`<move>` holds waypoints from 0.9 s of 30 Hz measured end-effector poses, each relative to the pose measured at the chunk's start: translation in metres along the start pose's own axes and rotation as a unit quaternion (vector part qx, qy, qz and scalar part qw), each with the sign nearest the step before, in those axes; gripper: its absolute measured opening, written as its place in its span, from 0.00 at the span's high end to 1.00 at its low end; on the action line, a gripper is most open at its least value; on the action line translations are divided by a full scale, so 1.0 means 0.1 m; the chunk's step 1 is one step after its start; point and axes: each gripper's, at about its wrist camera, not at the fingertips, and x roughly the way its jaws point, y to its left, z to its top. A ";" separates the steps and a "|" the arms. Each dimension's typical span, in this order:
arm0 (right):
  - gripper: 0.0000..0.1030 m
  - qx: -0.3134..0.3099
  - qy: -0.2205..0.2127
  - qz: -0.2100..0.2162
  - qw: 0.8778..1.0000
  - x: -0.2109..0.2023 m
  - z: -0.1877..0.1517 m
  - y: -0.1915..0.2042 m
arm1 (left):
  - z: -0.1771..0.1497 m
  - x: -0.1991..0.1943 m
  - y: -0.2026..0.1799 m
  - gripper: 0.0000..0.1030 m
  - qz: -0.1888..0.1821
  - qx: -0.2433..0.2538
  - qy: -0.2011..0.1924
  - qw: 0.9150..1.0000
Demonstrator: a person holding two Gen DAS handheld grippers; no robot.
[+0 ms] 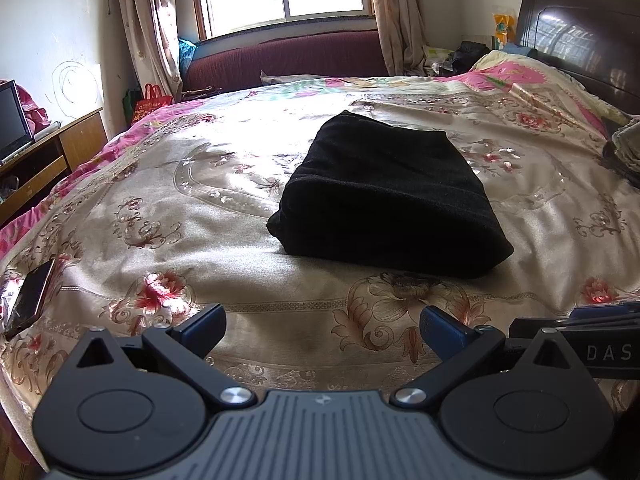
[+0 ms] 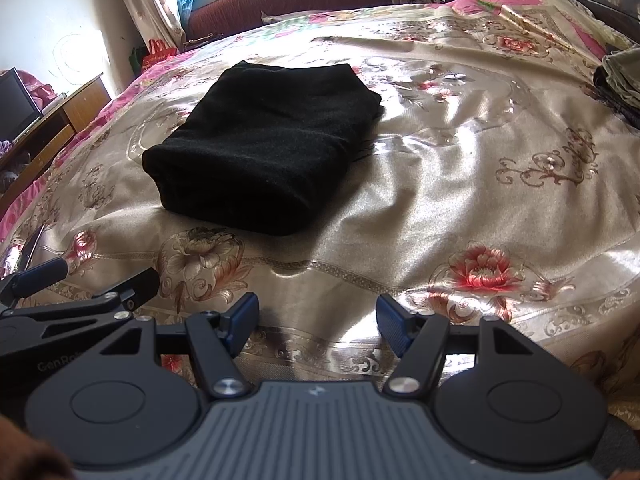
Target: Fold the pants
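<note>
The black pants (image 1: 384, 196) lie folded into a thick compact rectangle on the floral bedspread (image 1: 200, 208). They also show in the right wrist view (image 2: 264, 144), left of centre. My left gripper (image 1: 322, 326) is open and empty, hovering over the bedspread well short of the pants. My right gripper (image 2: 318, 320) is open and empty, also short of the pants and to their right. The left gripper shows at the left edge of the right wrist view (image 2: 86, 278), and part of the right gripper shows at the right edge of the left wrist view.
A phone (image 1: 30, 294) lies on the bed's near left corner. A wooden desk with a monitor (image 1: 14, 120) stands at the left. A dark headboard (image 1: 580, 36) and pillows are at the right. Folded clothes (image 2: 620, 76) sit at the bed's right side. A red sofa (image 1: 288, 60) stands under the window.
</note>
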 end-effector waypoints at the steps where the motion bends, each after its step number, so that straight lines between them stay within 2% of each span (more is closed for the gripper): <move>1: 0.36 0.000 0.000 0.000 1.000 0.00 0.00 0.00 | 0.00 0.00 0.00 0.00 0.000 0.000 0.000 1.000; 27: 0.36 0.000 0.002 -0.001 1.000 0.01 0.00 0.00 | 0.01 0.00 -0.02 0.00 0.004 0.002 -0.003 1.000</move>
